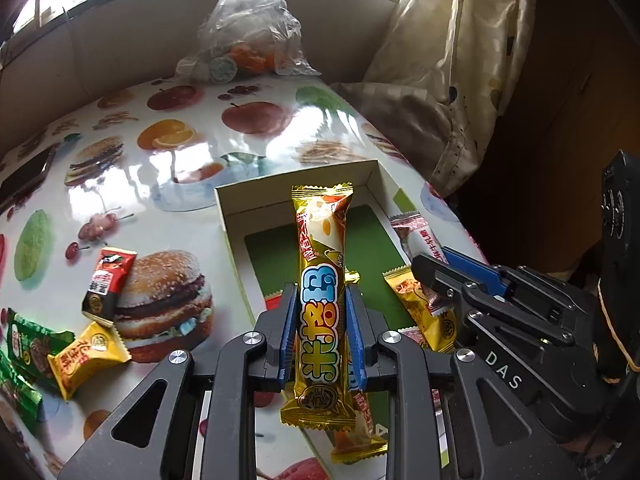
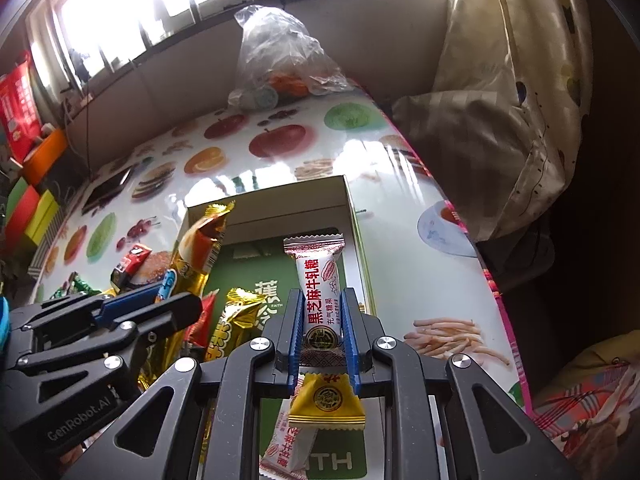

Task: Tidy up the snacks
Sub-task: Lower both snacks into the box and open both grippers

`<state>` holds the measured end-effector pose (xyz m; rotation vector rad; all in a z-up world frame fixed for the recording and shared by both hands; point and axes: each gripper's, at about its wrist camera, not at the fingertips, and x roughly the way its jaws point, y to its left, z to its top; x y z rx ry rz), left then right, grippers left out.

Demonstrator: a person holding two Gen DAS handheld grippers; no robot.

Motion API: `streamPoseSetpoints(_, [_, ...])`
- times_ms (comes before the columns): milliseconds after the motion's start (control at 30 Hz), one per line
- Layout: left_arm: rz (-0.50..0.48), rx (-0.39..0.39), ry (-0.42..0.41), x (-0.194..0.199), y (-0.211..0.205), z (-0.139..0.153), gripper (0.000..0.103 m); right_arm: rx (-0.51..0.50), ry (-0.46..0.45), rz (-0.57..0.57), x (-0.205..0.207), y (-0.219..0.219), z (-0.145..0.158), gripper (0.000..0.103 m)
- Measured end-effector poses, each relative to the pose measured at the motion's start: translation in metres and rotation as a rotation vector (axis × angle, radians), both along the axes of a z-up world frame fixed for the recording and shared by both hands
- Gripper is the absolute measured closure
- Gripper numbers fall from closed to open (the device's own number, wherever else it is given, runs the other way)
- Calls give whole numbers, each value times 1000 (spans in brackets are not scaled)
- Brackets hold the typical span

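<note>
Left wrist view, scanning left to right. At 8 o'clock, on the glossy fruit-and-burger printed counter (image 1: 132, 176), lie loose snacks: green foil packets (image 1: 30, 350) at the edge, a small yellow wrapped candy (image 1: 86, 358) just beside them, and a red-and-black sachet (image 1: 106, 282) a little farther in. At 10 o'clock a dark phone (image 1: 26, 176) lies flat. At 12 o'clock, far back, a crumpled clear plastic bag (image 1: 250, 28) holds orange fruit. Centre frame: the left gripper (image 1: 322, 328) pinches a long gold foil snack bar (image 1: 320, 296) between its blue pads, the bar pointing toward 12 o'clock over the shallow white cardboard box with a green floor (image 1: 234, 216). A second gold bar lies in the box beneath it. At 3 o'clock the right gripper (image 1: 430, 268) reaches in from the side; an orange-gold candy packet (image 1: 422, 308) lies in the box just under it.

Right wrist view, left to right. At 9 o'clock, the left gripper (image 2: 170, 294) enters with the gold foil snack bar (image 2: 202, 244) tilted up over the box's left side. A gold bar (image 2: 232, 326) lies on the green floor next to it. At centre, the right gripper (image 2: 322, 334) is clamped on a white nougat candy with red lettering (image 2: 318, 284), held over the box (image 2: 356, 216) near its right wall. At 6 o'clock, below the jaws, a yellow triangular-folded candy (image 2: 326, 402) and another white nougat packet (image 2: 288, 446) lie in the box. At 2 o'clock cream patterned bedding (image 2: 500, 92) is bunched beside the counter (image 2: 420, 208).
</note>
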<state>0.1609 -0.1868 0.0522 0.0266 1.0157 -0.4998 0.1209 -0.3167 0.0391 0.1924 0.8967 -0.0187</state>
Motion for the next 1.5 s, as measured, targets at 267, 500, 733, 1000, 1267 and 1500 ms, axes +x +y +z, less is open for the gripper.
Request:
streamPoseSetpoints(267, [-11, 34, 5, -1, -10, -9, 79, 3, 10, 5, 2, -4, -8, 85])
streamPoseSetpoints(500, [-17, 34, 9, -2, -12, -12, 79, -7, 9, 6, 2, -3, -9, 85])
streamPoseSetpoints(733, [-20, 30, 15, 1, -12, -14, 79, -15, 5, 8, 2, -3, -9, 85])
streamPoseSetpoints(1000, [-18, 25, 18, 1, -12, -13, 79, -11, 2, 12, 2, -2, -9, 82])
streamPoseSetpoints(1267, [-18, 24, 14, 0, -12, -12, 79, -10, 2, 13, 2, -1, -9, 78])
streamPoseSetpoints(1500, [-16, 17, 15, 0, -10, -12, 76, -10, 2, 10, 1, 0, -8, 74])
